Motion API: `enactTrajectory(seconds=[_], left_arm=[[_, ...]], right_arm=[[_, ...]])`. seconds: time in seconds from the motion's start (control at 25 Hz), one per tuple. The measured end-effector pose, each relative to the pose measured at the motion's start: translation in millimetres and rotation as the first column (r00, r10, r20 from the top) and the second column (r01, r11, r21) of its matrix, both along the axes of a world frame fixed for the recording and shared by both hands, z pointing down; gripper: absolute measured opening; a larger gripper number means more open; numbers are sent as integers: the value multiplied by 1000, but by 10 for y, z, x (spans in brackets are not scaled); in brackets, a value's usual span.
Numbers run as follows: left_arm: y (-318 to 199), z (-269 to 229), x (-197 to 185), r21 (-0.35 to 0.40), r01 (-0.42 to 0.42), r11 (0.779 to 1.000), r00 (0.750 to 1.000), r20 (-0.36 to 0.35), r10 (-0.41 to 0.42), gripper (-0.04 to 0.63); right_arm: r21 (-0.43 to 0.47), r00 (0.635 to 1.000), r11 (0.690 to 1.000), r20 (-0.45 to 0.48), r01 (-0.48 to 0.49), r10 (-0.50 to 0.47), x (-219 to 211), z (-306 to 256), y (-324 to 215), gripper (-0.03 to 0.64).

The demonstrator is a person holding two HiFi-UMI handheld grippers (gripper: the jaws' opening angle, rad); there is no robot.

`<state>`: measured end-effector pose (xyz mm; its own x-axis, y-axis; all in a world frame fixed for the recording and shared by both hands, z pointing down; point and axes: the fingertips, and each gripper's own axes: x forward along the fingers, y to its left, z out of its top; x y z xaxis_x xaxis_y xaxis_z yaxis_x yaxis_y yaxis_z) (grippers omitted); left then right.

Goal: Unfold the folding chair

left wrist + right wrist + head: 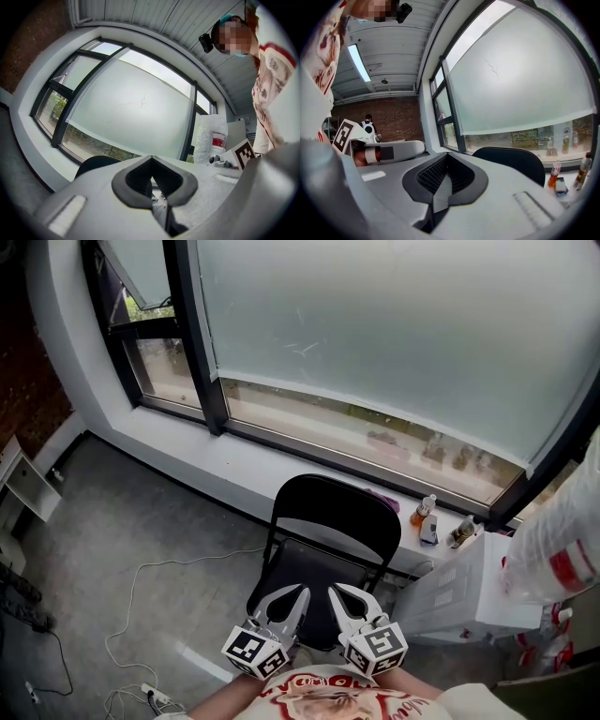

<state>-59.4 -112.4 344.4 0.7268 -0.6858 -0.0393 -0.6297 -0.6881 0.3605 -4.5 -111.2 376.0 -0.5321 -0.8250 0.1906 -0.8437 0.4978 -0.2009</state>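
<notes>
your left gripper (292, 596) and right gripper (339, 594) sit side by side low in the head view, close to your torso, marker cubes toward you and jaws pointing out at the black folding chair (330, 514). the left gripper (151, 159) has its jaws closed together with nothing between them in its own view. same for the right gripper (446, 155): jaw tips meeting, empty. the chair stands on the grey floor (141, 521) right in front of you, backrest upright and toward the window (394, 334), seat (305, 573) looking lowered and open. both grippers hover over the front edge of the seat; can't tell whether they touch it. the chair's dark backrest shows low left in the left gripper view (96, 164) and right of centre in the right gripper view (511, 159). behind the chair runs a white window sill (234, 451), with an orange bottle (424, 510) and a dark bottle (459, 532) standing on it just right of the backrest; the orange bottle also shows at far right in the right gripper view (554, 172). a white cabinet (469, 592) stands just right of the chair. a white cable (141, 587) loops over the floor to the left, down to a power strip (155, 697).
</notes>
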Motion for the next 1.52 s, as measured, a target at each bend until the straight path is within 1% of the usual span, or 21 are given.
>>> enactTrajectory(seconds=[0.08, 0.24, 0.36, 0.52, 0.64, 0.76, 1.08, 1.2, 1.4, 1.52], left_arm=[[54, -67, 21, 15, -2, 1000, 1000, 10, 2, 3], [224, -98, 124, 16, -5, 1000, 1000, -12, 5, 3], [426, -104, 328, 15, -18, 1000, 1000, -13, 18, 3], [776, -158, 591, 18, -27, 999, 1000, -3, 27, 3], [1090, -175, 743, 18, -4, 1000, 1000, 4, 4, 3], [1481, -148, 884, 14, 23, 1000, 999, 28, -23, 3], [2519, -210, 1234, 23, 64, 998, 997, 41, -65, 3], [2833, -165, 1253, 19, 84, 996, 995, 45, -85, 3], [3195, -177, 1060, 14, 157, 987, 986, 60, -158, 3], [3351, -194, 954, 13, 182, 983, 980, 73, -183, 3]], right_arm=[[11, 1000, 1000, -6, 18, -18, -32, -43, 43, 23], [54, 999, 998, -25, 27, -26, 1, -213, 228, 23], [89, 999, 996, -47, 25, -21, 163, -334, 474, 23], [116, 999, 993, -51, 21, -15, 419, -415, 871, 23], [118, 999, 993, -48, 19, -13, 592, -412, 1213, 23], [119, 999, 992, -46, 33, -28, 724, -413, 1604, 23], [117, 996, 990, -35, 81, -77, 1038, -479, 2568, 23], [105, 994, 989, -28, 105, -103, 1070, -441, 2860, 23], [101, 989, 984, 2, 149, -150, 972, -457, 3151, 23], [98, 984, 980, 9, 175, -176, 882, -433, 3264, 23]])
